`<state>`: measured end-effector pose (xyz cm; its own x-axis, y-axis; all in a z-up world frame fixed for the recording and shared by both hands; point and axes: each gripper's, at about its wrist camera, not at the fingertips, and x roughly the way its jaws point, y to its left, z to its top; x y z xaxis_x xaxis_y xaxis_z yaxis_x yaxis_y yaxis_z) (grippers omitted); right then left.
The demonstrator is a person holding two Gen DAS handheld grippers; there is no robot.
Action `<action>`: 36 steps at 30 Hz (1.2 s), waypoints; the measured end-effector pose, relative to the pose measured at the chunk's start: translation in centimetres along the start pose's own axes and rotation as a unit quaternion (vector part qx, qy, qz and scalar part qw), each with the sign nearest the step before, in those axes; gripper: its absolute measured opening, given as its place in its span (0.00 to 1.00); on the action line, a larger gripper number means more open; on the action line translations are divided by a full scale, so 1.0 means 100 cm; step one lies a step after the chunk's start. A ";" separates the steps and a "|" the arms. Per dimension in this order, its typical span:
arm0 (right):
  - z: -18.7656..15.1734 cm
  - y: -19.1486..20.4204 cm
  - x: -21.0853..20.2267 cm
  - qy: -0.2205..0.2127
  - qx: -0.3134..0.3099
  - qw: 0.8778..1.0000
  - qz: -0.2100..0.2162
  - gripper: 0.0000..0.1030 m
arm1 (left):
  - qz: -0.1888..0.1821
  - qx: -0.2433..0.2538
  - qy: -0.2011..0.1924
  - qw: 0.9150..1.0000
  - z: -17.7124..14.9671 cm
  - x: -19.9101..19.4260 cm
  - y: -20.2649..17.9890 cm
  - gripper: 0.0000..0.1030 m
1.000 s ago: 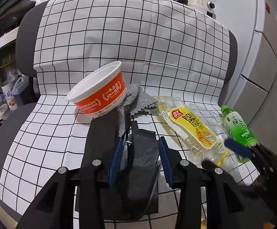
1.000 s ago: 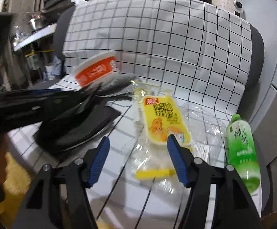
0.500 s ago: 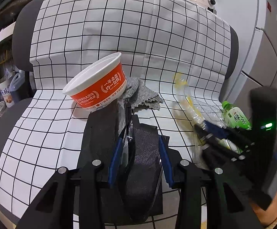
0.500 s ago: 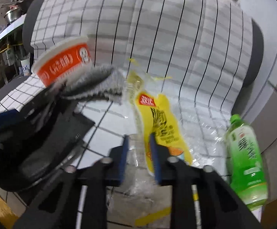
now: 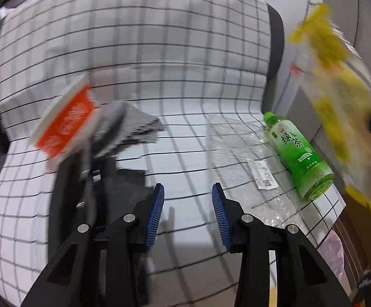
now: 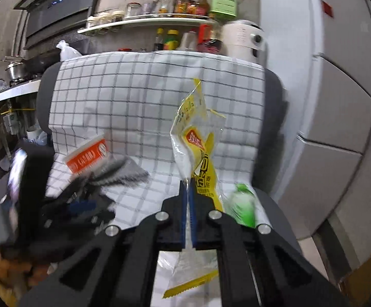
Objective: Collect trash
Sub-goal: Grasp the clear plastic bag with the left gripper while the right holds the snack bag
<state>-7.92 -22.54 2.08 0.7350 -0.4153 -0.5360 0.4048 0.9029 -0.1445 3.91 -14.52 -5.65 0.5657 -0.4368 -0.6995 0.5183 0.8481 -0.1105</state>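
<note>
Only the right wrist view shows the kitchen shelf of bottles (image 6: 175, 2) at 12 o'clock. The right gripper (image 6: 188, 199) pinches the yellow-and-clear plastic snack wrapper (image 6: 198, 133). The left gripper (image 5: 187, 202) stands spread, empty; the green plastic tea bottle (image 5: 298, 151) lies at 2 o'clock, the orange paper noodle bowl (image 5: 66, 122), contents hidden, at 10.

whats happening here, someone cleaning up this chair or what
A person is clearing trash off a chair covered with a checked cloth. The right hand-held gripper is shut on a yellow and clear snack wrapper and holds it up off the seat. The left hand-held gripper is open and empty above the seat. On the cloth lie a green tea bottle, a clear plastic wrap, an orange cup, a grey rag and a black bag.
</note>
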 end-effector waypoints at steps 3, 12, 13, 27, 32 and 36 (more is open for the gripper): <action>-0.019 -0.016 -0.014 0.008 0.010 1.000 -0.020 0.02 | -0.004 0.001 0.020 1.000 0.006 0.023 -0.009 0.39; -0.054 -0.037 -0.023 0.011 0.042 0.998 -0.041 0.02 | 0.026 0.000 0.055 0.998 0.010 0.070 -0.020 0.38; -0.056 -0.038 -0.022 0.012 0.044 0.998 -0.040 0.02 | 0.027 0.004 0.061 0.998 0.009 0.074 -0.022 0.35; -0.054 -0.044 -0.035 0.004 0.072 0.997 -0.015 0.02 | 0.018 0.006 -0.042 0.999 0.019 -0.004 -0.026 0.05; -0.046 -0.034 -0.052 -0.013 0.067 0.997 -0.019 0.02 | -0.009 0.001 -0.078 0.997 0.009 -0.058 -0.022 0.05; -0.048 -0.031 -0.068 -0.012 0.062 0.997 -0.040 0.02 | -0.036 0.014 -0.101 0.994 -0.005 -0.086 -0.031 0.05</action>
<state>-16.82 -22.01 2.16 0.7103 -0.4889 -0.5064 0.5253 0.8471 -0.0810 -2.93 -13.25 0.37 0.6420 -0.5494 -0.5348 0.5780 0.8051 -0.1331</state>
